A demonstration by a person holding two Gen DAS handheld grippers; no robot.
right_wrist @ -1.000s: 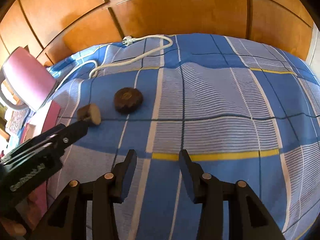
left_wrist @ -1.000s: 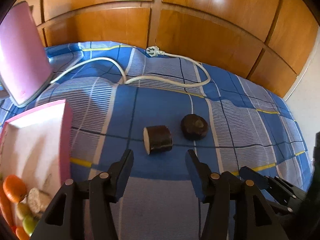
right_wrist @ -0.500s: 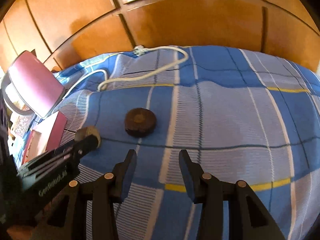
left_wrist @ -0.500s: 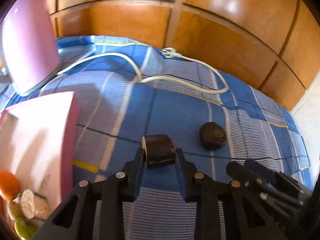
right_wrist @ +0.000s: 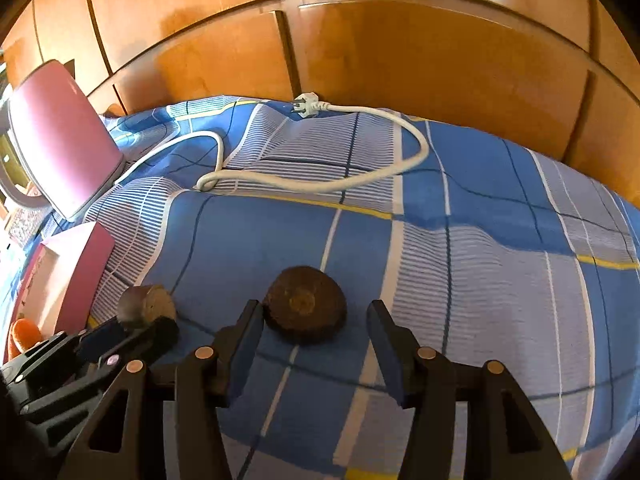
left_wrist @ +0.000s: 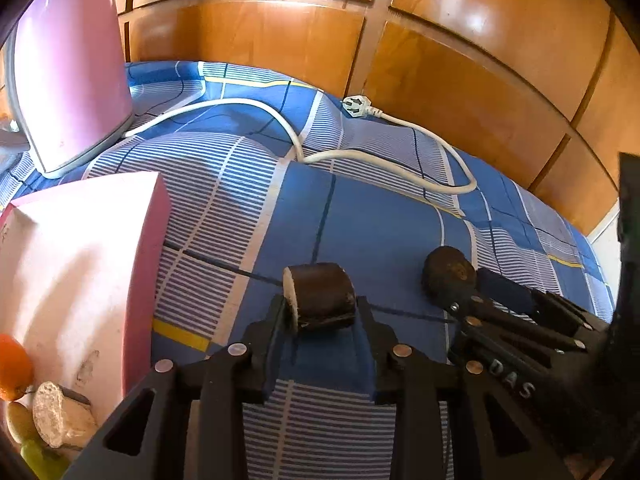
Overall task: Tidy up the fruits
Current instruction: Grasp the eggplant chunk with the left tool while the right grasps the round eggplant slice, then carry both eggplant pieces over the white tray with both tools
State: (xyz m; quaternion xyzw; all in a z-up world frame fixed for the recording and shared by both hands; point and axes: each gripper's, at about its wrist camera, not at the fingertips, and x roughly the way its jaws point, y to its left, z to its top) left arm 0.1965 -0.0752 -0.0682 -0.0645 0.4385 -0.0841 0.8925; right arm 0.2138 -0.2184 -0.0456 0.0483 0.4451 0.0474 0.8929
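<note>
The pink box [left_wrist: 80, 264] holds an orange [left_wrist: 14, 364], a pale cut chunk [left_wrist: 56, 416] and greenish fruit (partly cut off); the dark cut piece [left_wrist: 320, 296], pale at its sliced face, sits clamped in the left gripper [left_wrist: 322, 320], which a second ago stood open short of it; the round dark fruit [right_wrist: 306, 304] lies on the blue bedsheet [right_wrist: 480, 216] between the spread fingers of the right gripper [right_wrist: 316, 332], now closer.

A home bedroom is suggested; a bed is covered by a blue plaid sheet [right_wrist: 460, 208], backed by glossy wooden wardrobe panels [right_wrist: 420, 52]; a white power cord [left_wrist: 384, 156] is left lying across the fabric
</note>
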